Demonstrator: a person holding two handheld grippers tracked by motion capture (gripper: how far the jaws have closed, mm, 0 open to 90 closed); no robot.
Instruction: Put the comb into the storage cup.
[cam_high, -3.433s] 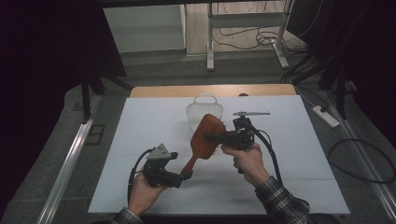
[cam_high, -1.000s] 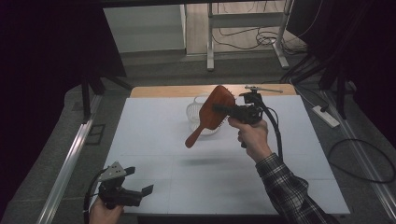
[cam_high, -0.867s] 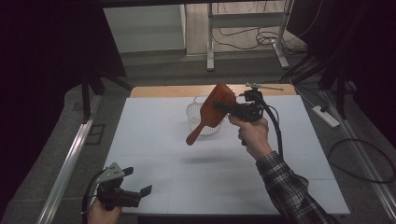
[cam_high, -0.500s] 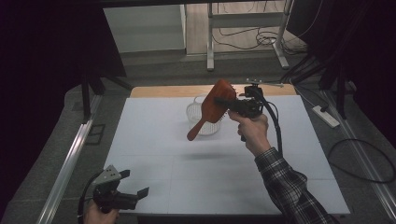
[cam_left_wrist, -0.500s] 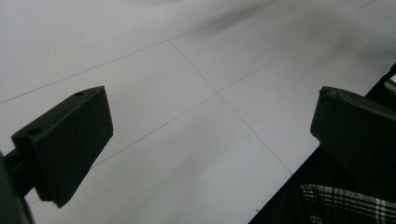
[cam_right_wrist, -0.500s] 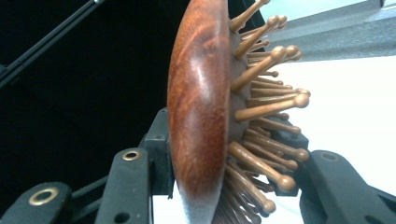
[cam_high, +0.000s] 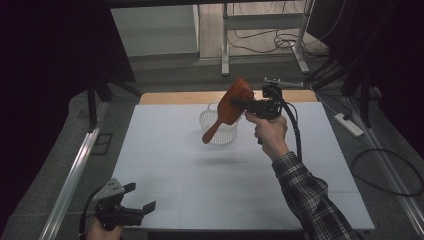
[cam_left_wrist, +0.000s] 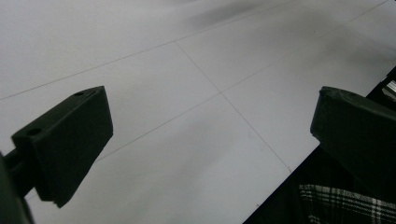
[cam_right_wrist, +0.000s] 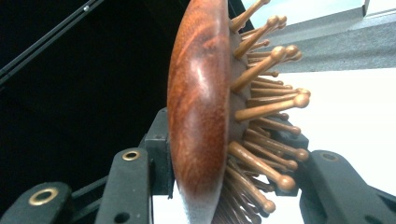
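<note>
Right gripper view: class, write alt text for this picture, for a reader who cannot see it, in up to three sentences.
A wooden hairbrush, seen edge-on, is clamped between the right gripper's two black jaws. Its glossy reddish back faces left and its ball-tipped wooden bristles splay to the right. Behind it lie darkness on the left and a white table on the right.

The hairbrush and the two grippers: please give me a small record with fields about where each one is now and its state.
hairbrush: wooden hairbrush held up in the air, handle pointing down over the basket
right gripper: right gripper shut on the brush head, wooden back against one jaw, pins toward the other
basket: white basket on the far middle of the table, beneath the brush
left gripper: left gripper open, holding nothing, low at the near left corner
table: white table
</note>
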